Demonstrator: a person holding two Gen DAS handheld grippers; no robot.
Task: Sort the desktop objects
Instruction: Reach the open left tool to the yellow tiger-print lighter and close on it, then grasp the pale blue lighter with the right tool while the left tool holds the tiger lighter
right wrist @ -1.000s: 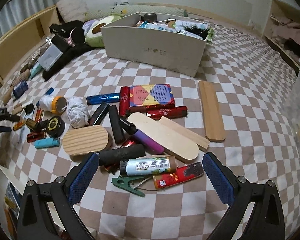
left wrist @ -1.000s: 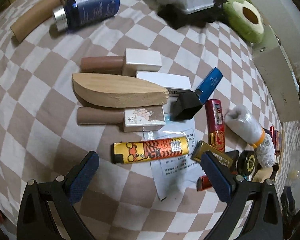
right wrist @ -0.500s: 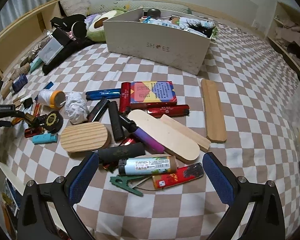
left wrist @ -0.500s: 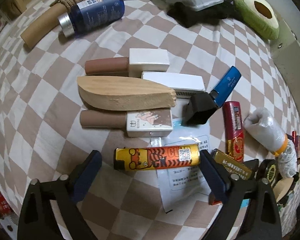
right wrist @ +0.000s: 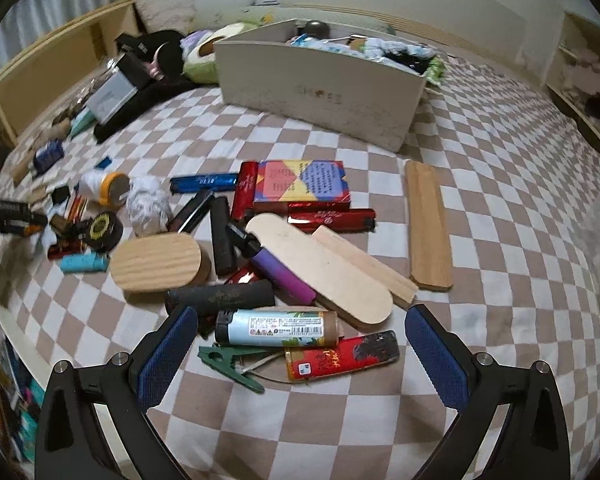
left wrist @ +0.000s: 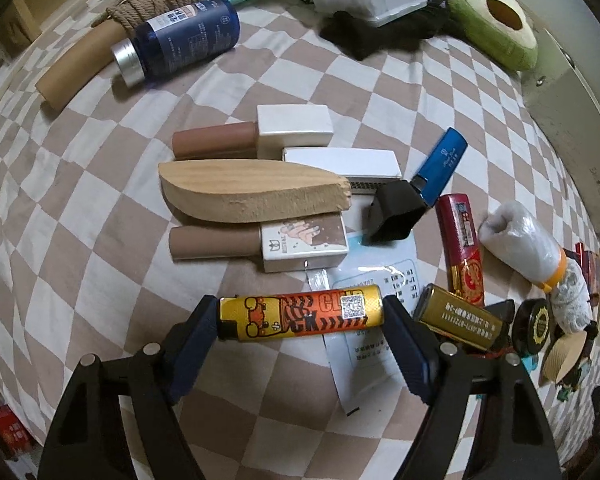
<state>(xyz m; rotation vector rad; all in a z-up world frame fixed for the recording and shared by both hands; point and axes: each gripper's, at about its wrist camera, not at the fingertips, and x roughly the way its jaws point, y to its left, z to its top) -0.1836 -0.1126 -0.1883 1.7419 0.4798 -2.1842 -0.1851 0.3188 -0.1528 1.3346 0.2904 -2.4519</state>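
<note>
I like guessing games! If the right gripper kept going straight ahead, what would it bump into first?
Probably the pale blue lighter with the label, lying crosswise just ahead of the open right gripper; depth is uncertain.

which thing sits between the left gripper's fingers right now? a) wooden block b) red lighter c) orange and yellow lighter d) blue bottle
c: in the left wrist view the left gripper has a finger at each end of the orange and yellow lighter, gripping it lengthwise.
</note>
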